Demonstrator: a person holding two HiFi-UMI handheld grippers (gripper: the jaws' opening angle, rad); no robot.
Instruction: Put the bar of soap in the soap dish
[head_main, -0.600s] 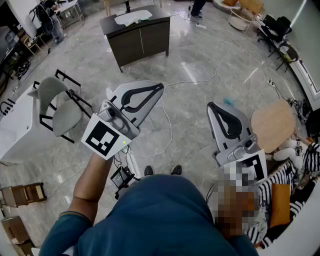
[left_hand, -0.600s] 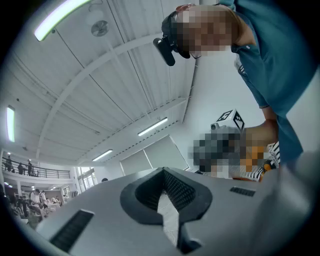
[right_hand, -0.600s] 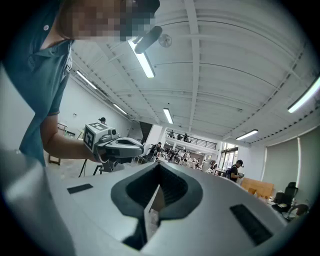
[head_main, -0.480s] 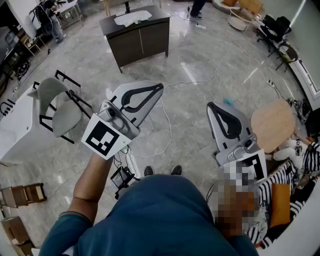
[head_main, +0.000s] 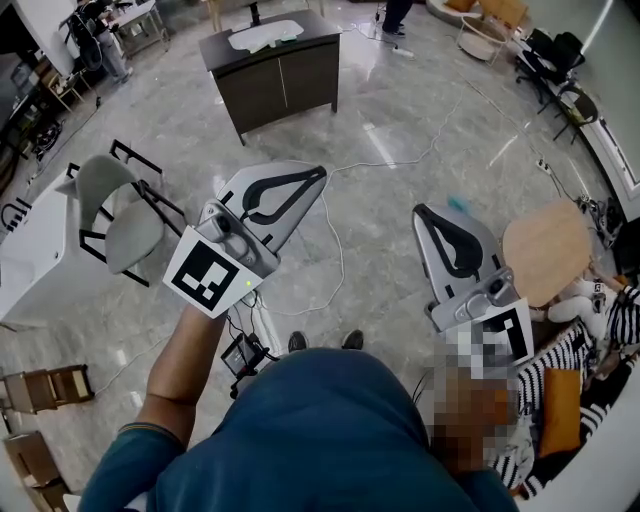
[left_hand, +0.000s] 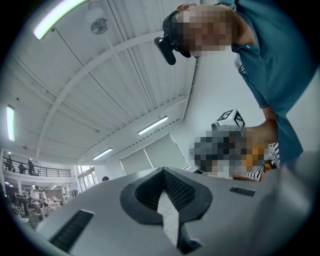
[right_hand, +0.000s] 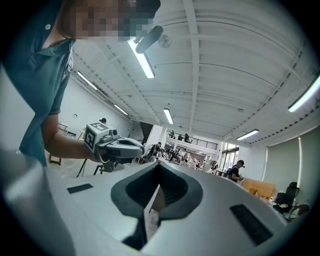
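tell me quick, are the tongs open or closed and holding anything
left tongs: closed, holding nothing
right tongs: closed, holding nothing

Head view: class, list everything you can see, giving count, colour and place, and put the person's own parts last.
cabinet: one, dark brown, far centre, with something white on top
chair: one, grey, left
round table: one, light wood, right
cable: one, white, on the floor between the grippers
shoes: two, dark, bottom centre
shirt: one, blue, bottom
left gripper: one, grey, left of centre, jaws together, empty
right gripper: one, grey, right of centre, jaws together, empty
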